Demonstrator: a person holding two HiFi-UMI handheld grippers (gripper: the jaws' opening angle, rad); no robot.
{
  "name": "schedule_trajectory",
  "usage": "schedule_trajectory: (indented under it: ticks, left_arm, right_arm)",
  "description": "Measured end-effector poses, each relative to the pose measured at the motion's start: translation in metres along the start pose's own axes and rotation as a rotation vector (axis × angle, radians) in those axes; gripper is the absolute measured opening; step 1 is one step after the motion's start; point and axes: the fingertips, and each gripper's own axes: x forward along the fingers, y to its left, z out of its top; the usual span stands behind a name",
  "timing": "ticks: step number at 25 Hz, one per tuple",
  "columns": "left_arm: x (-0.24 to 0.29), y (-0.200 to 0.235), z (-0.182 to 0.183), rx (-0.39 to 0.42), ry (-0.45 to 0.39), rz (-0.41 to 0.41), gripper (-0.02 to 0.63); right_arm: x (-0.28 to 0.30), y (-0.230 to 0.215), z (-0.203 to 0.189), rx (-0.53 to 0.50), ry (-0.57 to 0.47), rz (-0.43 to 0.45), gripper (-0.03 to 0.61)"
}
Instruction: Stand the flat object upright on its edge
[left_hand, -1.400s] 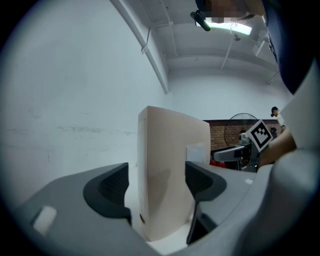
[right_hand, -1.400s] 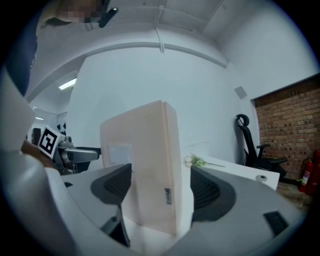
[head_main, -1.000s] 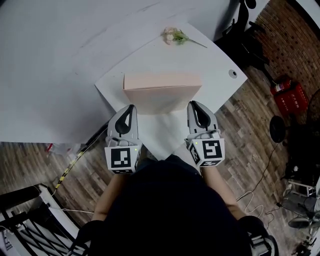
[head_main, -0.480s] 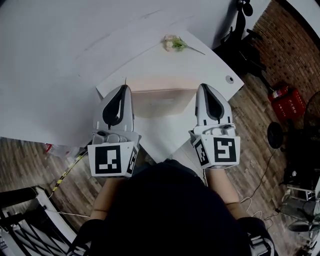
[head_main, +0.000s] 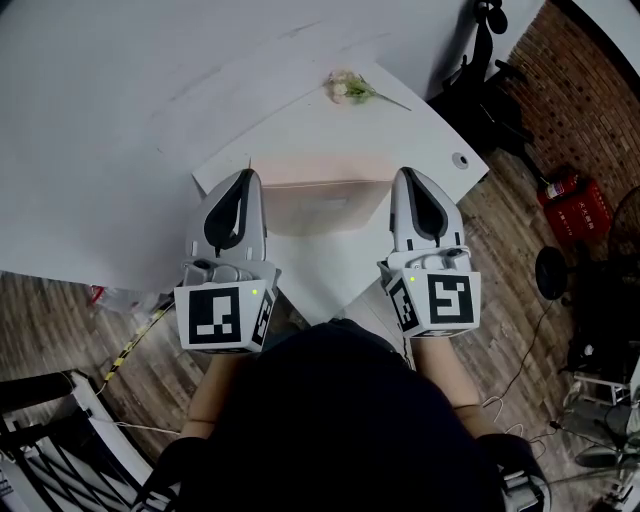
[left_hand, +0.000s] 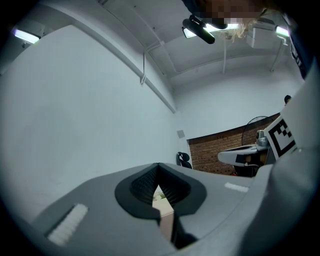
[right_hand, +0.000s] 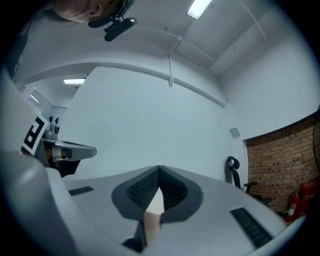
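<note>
Panel (head_main: 320, 205) pinch: L+R gripper views only

Left gripper (head_main: 243, 185), right gripper (head_main: 412, 181) lifted forward — pink board (head_main: 318, 205) tipped up from flat.

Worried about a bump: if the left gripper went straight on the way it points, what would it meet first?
Probably the white wall: the left gripper, shut on the pink panel, tilts upward, and the way looks free until there; depth unclear.
</note>
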Motion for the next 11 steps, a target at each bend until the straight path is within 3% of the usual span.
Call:
schedule_trajectory:
  ticks: [11]
  left_arm:
    - [0.0013,-0.0012,-0.0018,0.009,0.005,0.000,0.011]
  right_arm:
    - [0.0012,0.0001,-0.0023,0.002,-0.007,0.006,0.012]
